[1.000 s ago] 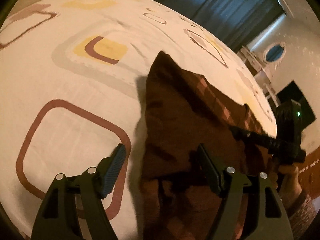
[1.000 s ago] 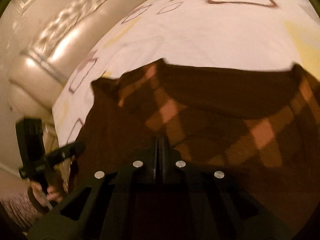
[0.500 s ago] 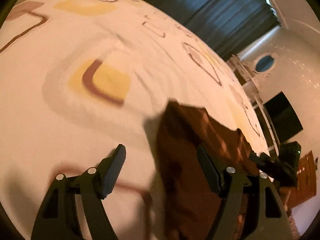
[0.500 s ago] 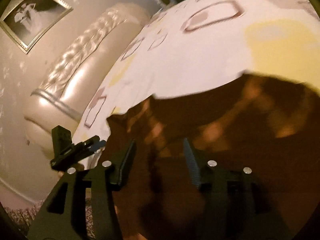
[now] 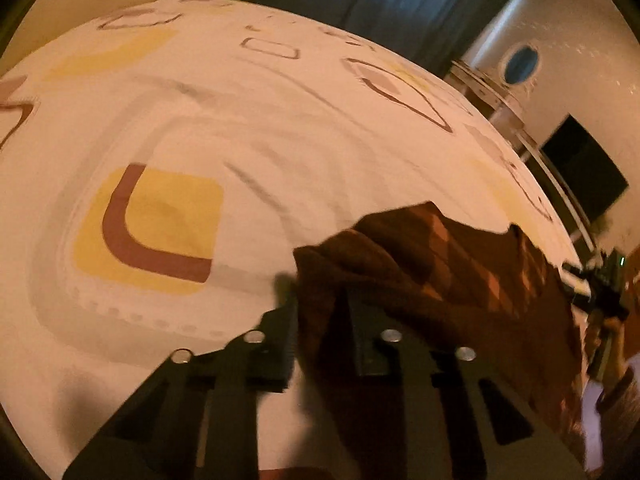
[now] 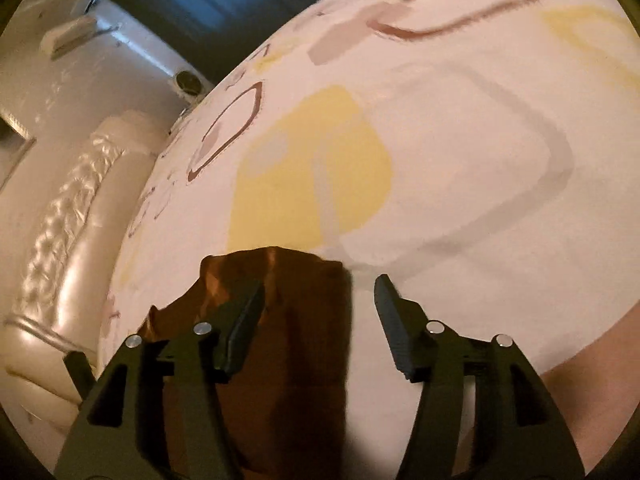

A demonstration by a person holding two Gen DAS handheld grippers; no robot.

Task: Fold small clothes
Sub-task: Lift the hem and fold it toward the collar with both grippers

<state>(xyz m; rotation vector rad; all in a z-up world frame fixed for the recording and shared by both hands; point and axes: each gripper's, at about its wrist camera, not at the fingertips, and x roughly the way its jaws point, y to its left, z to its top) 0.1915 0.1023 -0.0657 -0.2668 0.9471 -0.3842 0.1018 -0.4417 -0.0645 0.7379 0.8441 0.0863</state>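
Since a second ago the right gripper point(image 6: 320, 312) has let go, fingers opening over the brown checked garment point(image 5: 440, 264), while the left gripper point(image 5: 320, 328) closes, pinching its edge. Lying bunched on the patterned bed sheet point(image 5: 240, 128), the garment looks only partly folded; more folds and flattening likely remain.

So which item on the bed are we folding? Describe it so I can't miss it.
Start from the bed's white bedspread printed with yellow and maroon rounded squares. Near its closer edge lies one dark brown checked garment, its corner between the left gripper fingers. It is the only loose cloth there, far darker than the pale cover.
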